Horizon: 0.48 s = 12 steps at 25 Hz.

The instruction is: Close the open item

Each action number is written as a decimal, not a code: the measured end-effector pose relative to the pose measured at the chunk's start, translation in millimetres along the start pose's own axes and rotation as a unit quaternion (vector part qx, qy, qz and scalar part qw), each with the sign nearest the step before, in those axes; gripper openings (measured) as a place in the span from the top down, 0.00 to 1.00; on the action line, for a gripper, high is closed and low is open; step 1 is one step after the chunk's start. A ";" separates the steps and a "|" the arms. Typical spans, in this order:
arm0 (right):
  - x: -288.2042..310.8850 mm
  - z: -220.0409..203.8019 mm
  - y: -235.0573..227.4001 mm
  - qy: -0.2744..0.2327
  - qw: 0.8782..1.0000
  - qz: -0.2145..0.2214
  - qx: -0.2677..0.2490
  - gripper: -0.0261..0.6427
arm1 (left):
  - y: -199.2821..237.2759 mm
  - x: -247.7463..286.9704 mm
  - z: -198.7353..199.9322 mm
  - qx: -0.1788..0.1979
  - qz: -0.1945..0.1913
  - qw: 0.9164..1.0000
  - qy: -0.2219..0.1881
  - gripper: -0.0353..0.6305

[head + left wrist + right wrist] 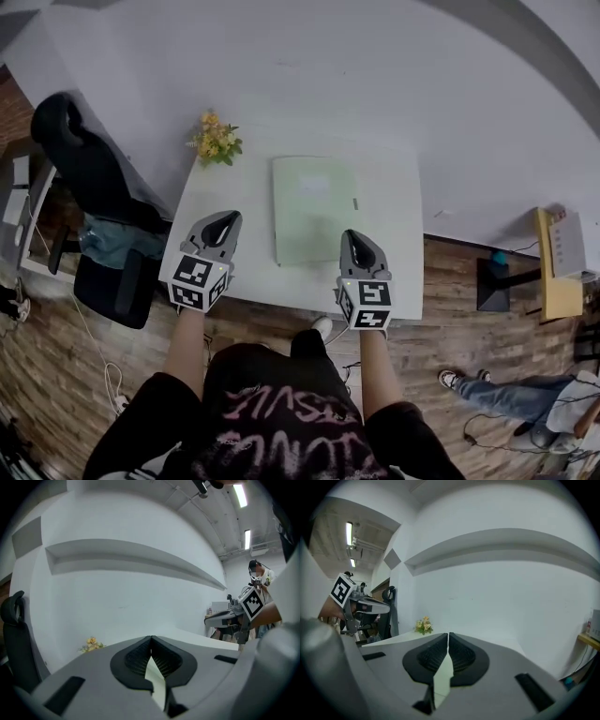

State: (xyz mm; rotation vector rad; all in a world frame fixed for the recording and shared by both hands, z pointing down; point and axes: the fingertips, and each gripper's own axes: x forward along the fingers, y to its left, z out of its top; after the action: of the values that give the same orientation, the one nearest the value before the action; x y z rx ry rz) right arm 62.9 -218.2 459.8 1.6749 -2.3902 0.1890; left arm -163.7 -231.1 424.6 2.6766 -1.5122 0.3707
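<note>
The pale green folder lies flat in the middle of the white table, with its long side pointing away from the person. A small tab shows on its right edge. No cover stands up from it, and from above it looks like one flat rectangle. Whether it is spread open or already shut cannot be told from this height.

The left gripper hangs over the near part of the table, left of the folder and apart from it. Its own view shows the left gripper with the jaws pressed together at the tips and nothing between them. The right gripper is over the near right corner of the folder; contact cannot be judged. In its view the right gripper is also clenched and empty.

So no gripping is in hand now; the tools are likely either before the first reach or resting after the work. If the folder is open, the next move calls for one gripper to part its jaws, catch the free edge of the cover and turn it over, while the other gripper presses the folder down so that it does not slide.
</note>
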 end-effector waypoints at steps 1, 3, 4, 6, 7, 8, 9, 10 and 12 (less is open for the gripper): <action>-3.3 4.2 3.6 -0.006 1.000 -0.002 -0.002 0.92 | 2.5 -6.6 4.1 0.002 0.004 1.000 -0.007 0.92; -9.7 12.8 10.5 -0.016 1.000 -0.005 -0.003 0.92 | 7.4 -19.0 12.9 0.005 0.011 1.000 -0.021 0.92; -12.8 16.9 13.4 -0.021 1.000 -0.006 -0.002 0.92 | 10.0 -24.9 17.5 0.006 0.014 0.999 -0.028 0.92; -18.9 24.2 18.3 -0.028 1.000 -0.010 -0.002 0.92 | 15.1 -36.2 25.7 0.008 0.021 0.999 -0.039 0.92; -21.7 27.6 20.4 -0.031 0.999 -0.012 -0.004 0.92 | 17.5 -41.4 29.2 0.010 0.024 0.999 -0.042 0.92; -24.4 30.7 22.1 -0.034 0.999 -0.014 -0.005 0.92 | 19.5 -46.5 32.4 0.011 0.028 0.999 -0.045 0.92; -27.2 33.6 23.3 -0.038 0.999 -0.016 -0.005 0.92 | 21.2 -51.4 35.6 0.012 0.031 0.998 -0.049 0.92; -30.0 36.7 23.9 -0.042 0.999 -0.019 -0.006 0.92 | 22.6 -56.1 38.7 0.013 0.034 0.998 -0.053 0.92; -34.7 43.4 24.3 -0.050 0.998 -0.024 -0.005 0.92 | 25.0 -64.5 44.8 0.014 0.041 0.997 -0.061 0.92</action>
State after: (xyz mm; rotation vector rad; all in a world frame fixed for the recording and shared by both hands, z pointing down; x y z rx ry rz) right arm 47.0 -188.1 409.6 1.7739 -2.4147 0.0881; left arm -208.6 -197.0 364.3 2.7106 -1.6653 0.2376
